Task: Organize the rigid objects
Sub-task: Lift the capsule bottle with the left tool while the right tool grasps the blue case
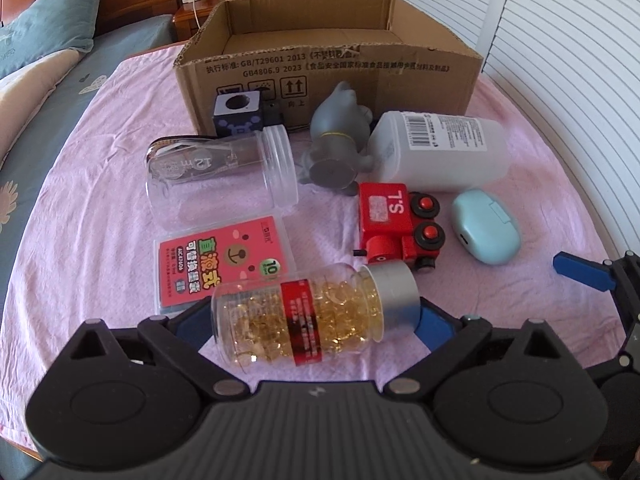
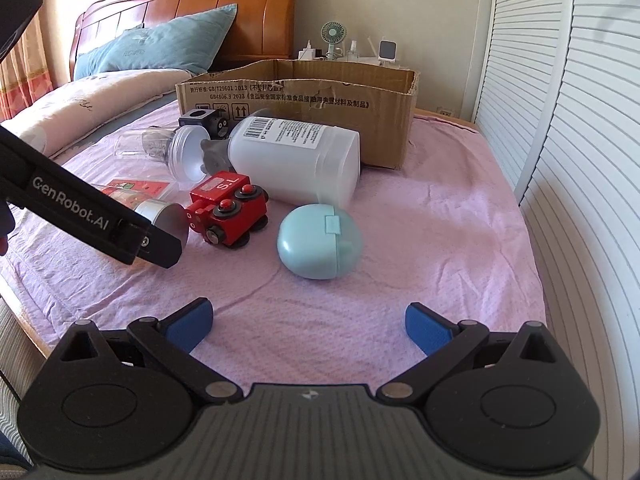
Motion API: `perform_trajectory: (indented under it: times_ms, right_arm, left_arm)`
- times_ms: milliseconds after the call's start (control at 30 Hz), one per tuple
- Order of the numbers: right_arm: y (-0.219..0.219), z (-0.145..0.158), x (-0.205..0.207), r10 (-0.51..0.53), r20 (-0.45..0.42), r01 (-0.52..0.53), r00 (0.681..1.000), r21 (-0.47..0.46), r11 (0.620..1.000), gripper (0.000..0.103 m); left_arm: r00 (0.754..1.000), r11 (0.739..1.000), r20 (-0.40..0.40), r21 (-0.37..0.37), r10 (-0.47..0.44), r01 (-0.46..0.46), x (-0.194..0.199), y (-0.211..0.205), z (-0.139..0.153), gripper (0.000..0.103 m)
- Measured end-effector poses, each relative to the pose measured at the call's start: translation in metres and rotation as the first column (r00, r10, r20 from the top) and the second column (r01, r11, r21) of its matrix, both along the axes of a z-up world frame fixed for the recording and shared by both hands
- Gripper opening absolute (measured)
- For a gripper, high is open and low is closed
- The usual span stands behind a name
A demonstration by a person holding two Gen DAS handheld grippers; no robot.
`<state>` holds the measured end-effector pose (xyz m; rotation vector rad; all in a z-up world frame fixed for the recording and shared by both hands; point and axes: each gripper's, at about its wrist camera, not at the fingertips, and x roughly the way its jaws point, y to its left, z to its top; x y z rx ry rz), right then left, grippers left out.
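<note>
A clear bottle of golden capsules (image 1: 308,316), capped in silver and banded with a red label, was seen lying on its side on a bed spread with a pink cloth (image 2: 420,248), set between the wide-spread blue pads of the left tool (image 1: 314,326); whether the pads pressed on it could not be told. The right tool (image 2: 308,326) was held wide over bare cloth with nothing between its pads. Just beyond the capsule bottle, a red toy train (image 1: 396,224) marked "S.L" was tipped on its side, with a pale blue egg-shaped case (image 2: 320,242) to its right. A flat red-labelled plastic case (image 1: 224,260) was laid to the left of the bottle, and farther off an empty clear jar (image 1: 224,176) was found on its side. A grey animal figure (image 1: 336,140) and a white bottle (image 2: 296,156) bearing a barcode were lying near the middle, the white bottle close against an open cardboard box (image 1: 328,68) at the far side. A small dark cube (image 1: 236,114) with a round hole was placed at the foot of the box's front wall.
</note>
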<state>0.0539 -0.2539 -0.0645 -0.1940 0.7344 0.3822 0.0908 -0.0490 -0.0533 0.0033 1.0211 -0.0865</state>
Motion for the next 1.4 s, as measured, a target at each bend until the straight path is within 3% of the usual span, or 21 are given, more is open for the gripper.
perform_trajectory:
  times_ms: [233, 433, 767, 967, 1133, 1233, 1300, 1400]
  right_arm:
    - [-0.001, 0.002, 0.0, 0.011, -0.019, -0.011, 1.0, -0.01, 1.0, 0.103]
    - [0.001, 0.004, 0.007, 0.016, -0.054, -0.017, 0.998, -0.025, 1.0, 0.103]
    - [0.005, 0.006, 0.034, -0.011, -0.078, 0.007, 0.997, -0.051, 0.999, 0.103]
    - [0.007, 0.01, 0.049, 0.029, -0.067, -0.033, 0.997, -0.048, 0.998, 0.084]
    - [0.011, 0.01, 0.061, 0.05, -0.064, -0.053, 0.997, -0.042, 0.998, 0.078]
    - [0.016, 0.01, 0.065, 0.058, -0.058, -0.06, 0.997, -0.035, 0.998, 0.071]
    - [0.018, 0.011, 0.064, 0.067, -0.055, -0.069, 0.996, -0.033, 0.997, 0.061]
    - [0.019, 0.013, 0.061, 0.066, -0.059, -0.069, 0.996, -0.045, 0.997, 0.058]
  left_arm:
    - [0.997, 0.997, -0.008, 0.044, -0.071, 0.071, -0.017, 0.024, -0.001, 0.096]
    - [0.998, 0.994, 0.026, 0.098, -0.049, 0.046, -0.028, 0.048, -0.002, 0.096]
    - [0.999, 0.999, 0.035, 0.004, 0.039, -0.039, -0.028, 0.057, -0.007, 0.097]
    - [0.998, 0.999, 0.036, -0.014, 0.048, -0.047, -0.029, 0.059, -0.007, 0.097]
    - [0.997, 0.998, 0.04, -0.015, 0.062, -0.061, -0.025, 0.056, -0.004, 0.097]
    - [0.997, 0.997, 0.036, -0.015, 0.071, -0.071, -0.024, 0.055, -0.004, 0.097]
    - [0.997, 0.997, 0.036, -0.018, 0.075, -0.074, -0.024, 0.056, -0.004, 0.097]
    - [0.996, 0.997, 0.043, -0.014, 0.076, -0.075, -0.024, 0.055, -0.002, 0.097]
